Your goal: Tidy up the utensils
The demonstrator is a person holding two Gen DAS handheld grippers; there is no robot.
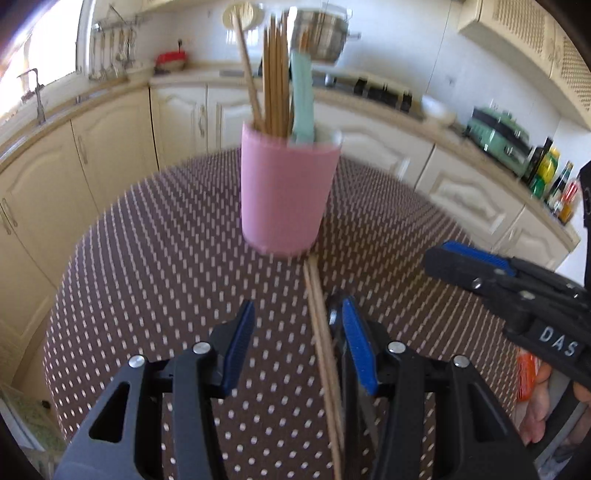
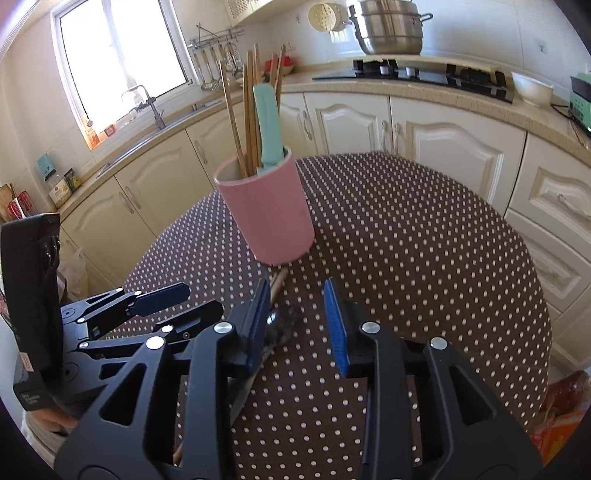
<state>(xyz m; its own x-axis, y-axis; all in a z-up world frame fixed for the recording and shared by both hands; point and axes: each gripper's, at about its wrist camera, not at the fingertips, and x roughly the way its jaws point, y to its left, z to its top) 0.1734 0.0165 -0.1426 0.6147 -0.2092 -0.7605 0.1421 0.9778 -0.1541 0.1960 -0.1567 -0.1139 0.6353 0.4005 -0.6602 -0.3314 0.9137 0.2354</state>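
Observation:
A pink cup stands upright on the dotted brown tablecloth. It holds several wooden chopsticks and a teal-handled knife. A loose pair of chopsticks lies on the cloth, running from the cup's base toward me. My left gripper is open around the pair, which lies close to its right finger without being pinched. A dark metal utensil, apparently a knife, lies beside the pair. My right gripper is open over it, with its left finger next to the utensil.
The round table's edge curves close on the right. Cream cabinets and a counter ring the room, with a hob, a steel pot and a sink tap. An orange packet sits below the table edge.

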